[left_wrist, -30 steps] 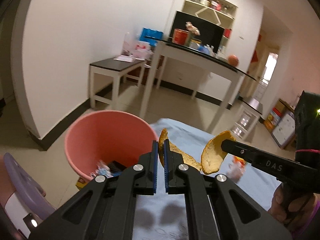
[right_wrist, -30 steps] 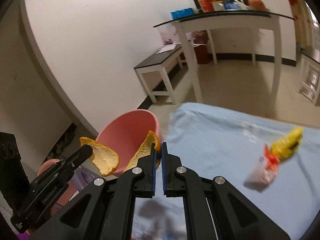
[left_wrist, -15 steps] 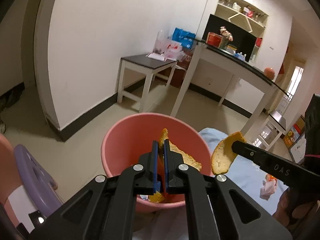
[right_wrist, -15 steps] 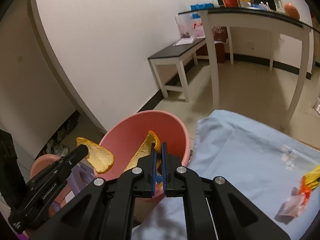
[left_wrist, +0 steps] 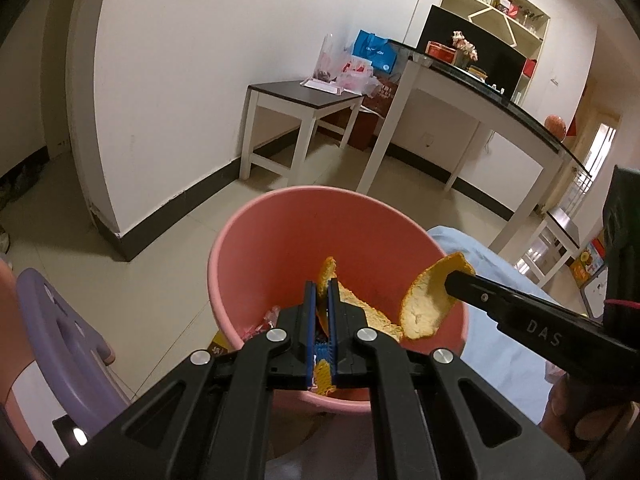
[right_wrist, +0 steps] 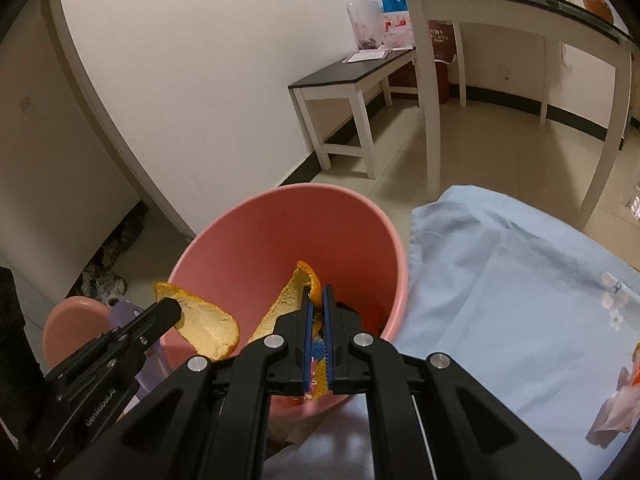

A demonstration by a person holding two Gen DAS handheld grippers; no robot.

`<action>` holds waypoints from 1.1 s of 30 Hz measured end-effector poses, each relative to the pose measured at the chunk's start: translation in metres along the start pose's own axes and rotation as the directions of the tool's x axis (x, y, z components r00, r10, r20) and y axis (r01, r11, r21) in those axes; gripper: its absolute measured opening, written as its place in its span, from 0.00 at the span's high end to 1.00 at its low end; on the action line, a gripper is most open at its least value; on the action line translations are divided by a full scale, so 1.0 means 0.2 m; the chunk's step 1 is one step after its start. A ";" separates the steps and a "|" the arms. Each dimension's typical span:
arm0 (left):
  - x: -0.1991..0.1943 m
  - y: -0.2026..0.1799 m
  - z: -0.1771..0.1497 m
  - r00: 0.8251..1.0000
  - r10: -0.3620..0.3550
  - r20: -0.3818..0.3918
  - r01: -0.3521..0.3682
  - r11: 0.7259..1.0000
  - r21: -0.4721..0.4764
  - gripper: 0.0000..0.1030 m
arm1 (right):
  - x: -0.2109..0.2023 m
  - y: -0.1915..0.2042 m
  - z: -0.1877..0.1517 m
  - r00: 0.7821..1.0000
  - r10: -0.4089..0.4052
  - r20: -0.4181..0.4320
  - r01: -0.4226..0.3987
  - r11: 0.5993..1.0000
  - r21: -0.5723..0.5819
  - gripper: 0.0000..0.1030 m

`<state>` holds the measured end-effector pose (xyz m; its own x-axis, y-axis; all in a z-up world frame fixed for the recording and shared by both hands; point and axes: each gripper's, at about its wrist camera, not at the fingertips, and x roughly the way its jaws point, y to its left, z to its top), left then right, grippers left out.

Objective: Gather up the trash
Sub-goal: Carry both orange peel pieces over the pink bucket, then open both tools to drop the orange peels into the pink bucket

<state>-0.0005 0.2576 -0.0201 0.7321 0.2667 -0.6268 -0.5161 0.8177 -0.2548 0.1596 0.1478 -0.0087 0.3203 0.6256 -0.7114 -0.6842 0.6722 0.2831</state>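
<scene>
Two black two-finger grippers with blue-lined pads hold orange peel over a round salmon-pink plastic bucket [left_wrist: 280, 240] that stands on a pale tiled floor beside a table draped in light blue cloth [right_wrist: 500, 280].

The left gripper [left_wrist: 321, 292] is clenched on a long curved strip of orange peel [left_wrist: 360, 308], nipped between the pads near its upper end. A short tip of the strip sticks up above the fingertips, while the rest runs down and to the right across the bucket's mouth, pale pith side up. In the right wrist view the same piece [right_wrist: 208, 328] juts sideways from that gripper's tip [right_wrist: 170, 308], its long axis sloping down to the right over the bucket's near left rim.

The right gripper [right_wrist: 317, 296] is likewise pinched tight on a second curled piece of orange peel [right_wrist: 294, 296], gripped at its upper right end. Its orange-skinned tip pokes up just past the pads, and the body trails down to the left into the bucket's opening. From the left wrist camera this piece [left_wrist: 430, 300] hangs from the gripper's tip [left_wrist: 454, 280], long axis running steeply from upper right to lower left, pith facing the camera.

Coloured wrappers [left_wrist: 260, 326] lie in the bucket's bottom. A crumpled pink-and-orange wrapper [right_wrist: 616, 404] rests on the cloth, well apart from the bucket. A lilac plastic stool [left_wrist: 60, 340] stands just beside the bucket.
</scene>
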 end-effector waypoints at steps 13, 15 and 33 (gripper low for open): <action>0.03 0.03 0.00 0.999 0.004 -0.041 -0.005 1.000 -0.027 0.83 | -0.04 -0.01 -0.01 1.000 0.014 0.006 -0.014 1.000 0.015 0.73; 0.01 0.02 0.01 1.000 -0.011 -0.025 0.010 0.999 -0.034 0.80 | -0.06 -0.01 -0.02 0.999 0.030 0.017 -0.030 0.999 0.011 0.69; -0.18 -0.22 0.01 0.994 -0.104 0.027 0.103 0.993 0.055 0.78 | -0.48 -0.26 -0.23 0.993 -0.077 0.086 0.071 0.995 0.076 0.64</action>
<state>-0.0029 0.2128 0.0165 0.7936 0.1934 -0.5770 -0.4126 0.8679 -0.2767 0.1332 0.0341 0.0154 0.4274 0.6036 -0.6730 -0.6081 0.7428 0.2800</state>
